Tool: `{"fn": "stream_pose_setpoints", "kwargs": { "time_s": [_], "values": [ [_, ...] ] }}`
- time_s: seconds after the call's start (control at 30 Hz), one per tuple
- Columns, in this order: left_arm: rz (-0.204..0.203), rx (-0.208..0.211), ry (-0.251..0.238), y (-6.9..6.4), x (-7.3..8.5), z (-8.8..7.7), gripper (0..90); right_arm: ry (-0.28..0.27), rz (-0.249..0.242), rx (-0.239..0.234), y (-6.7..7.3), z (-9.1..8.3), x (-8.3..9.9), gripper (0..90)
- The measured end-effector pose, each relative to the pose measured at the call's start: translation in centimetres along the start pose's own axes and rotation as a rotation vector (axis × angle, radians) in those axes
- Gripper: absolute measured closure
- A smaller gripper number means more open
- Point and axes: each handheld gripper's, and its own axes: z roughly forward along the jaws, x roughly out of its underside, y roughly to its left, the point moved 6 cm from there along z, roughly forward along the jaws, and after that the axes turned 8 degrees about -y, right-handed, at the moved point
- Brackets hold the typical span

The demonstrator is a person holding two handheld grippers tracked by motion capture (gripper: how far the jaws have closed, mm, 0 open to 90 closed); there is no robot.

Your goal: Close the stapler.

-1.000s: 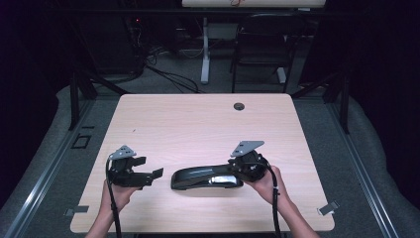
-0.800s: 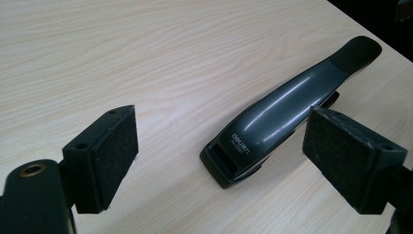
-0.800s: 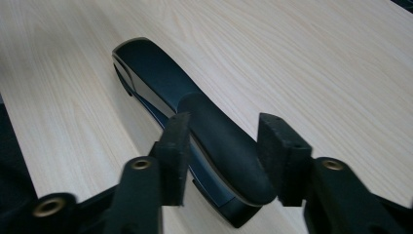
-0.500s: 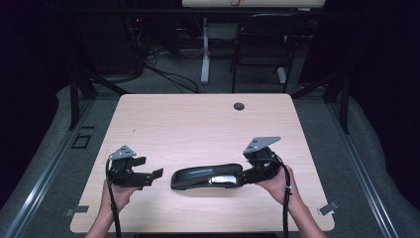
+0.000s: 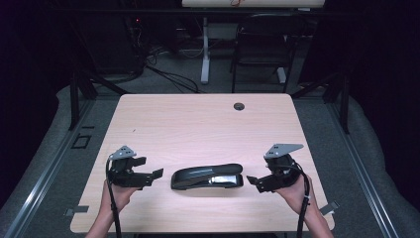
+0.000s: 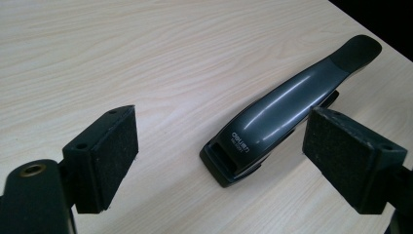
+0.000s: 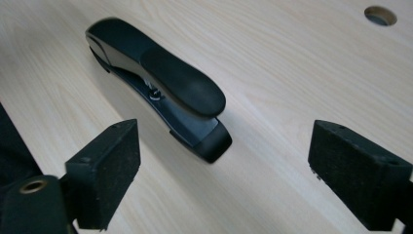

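Observation:
A long dark grey stapler (image 5: 207,177) lies flat on the light wooden table (image 5: 198,129), near its front edge. My left gripper (image 5: 157,174) stands open just left of the stapler, jaws aimed at its hinge end (image 6: 234,156). Off the stapler's right end my right gripper (image 5: 251,181) is open too and holds nothing. In the right gripper view the stapler (image 7: 160,87) lies ahead of the spread jaws, its rubber-padded front end nearest. Neither gripper touches it.
A round cable hole (image 5: 239,106) sits near the table's far edge, also seen as the hole (image 7: 380,15) in the right gripper view. Beyond the table stand desk legs, cables and a dark chair on a grey floor.
My right gripper has let go of the stapler's right end and drawn back to the right, jaws open. The stapler now lies flat. The left gripper has stayed in place.

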Motion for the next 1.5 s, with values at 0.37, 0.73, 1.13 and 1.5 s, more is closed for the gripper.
{"fn": "stream_pose_setpoints", "kwargs": {
  "time_s": [0.37,0.73,1.13,1.5],
  "values": [
    [-0.002,-0.003,0.0,0.0,0.0,0.0,13.2,0.031,0.066,0.032,-1.5,-1.2,2.7,7.2],
    [-0.002,-0.003,-0.005,0.0,0.0,0.2,13.1,0.088,0.134,0.061,-2.5,-1.8,6.3,5.6],
    [-0.002,-0.003,0.001,0.0,0.1,0.1,13.1,0.145,0.192,0.047,-3.3,-1.2,8.8,4.1],
    [0.005,-0.001,0.008,0.0,0.1,0.2,12.9,0.178,0.201,0.039,-3.8,-0.5,9.6,3.3]
  ]
}}
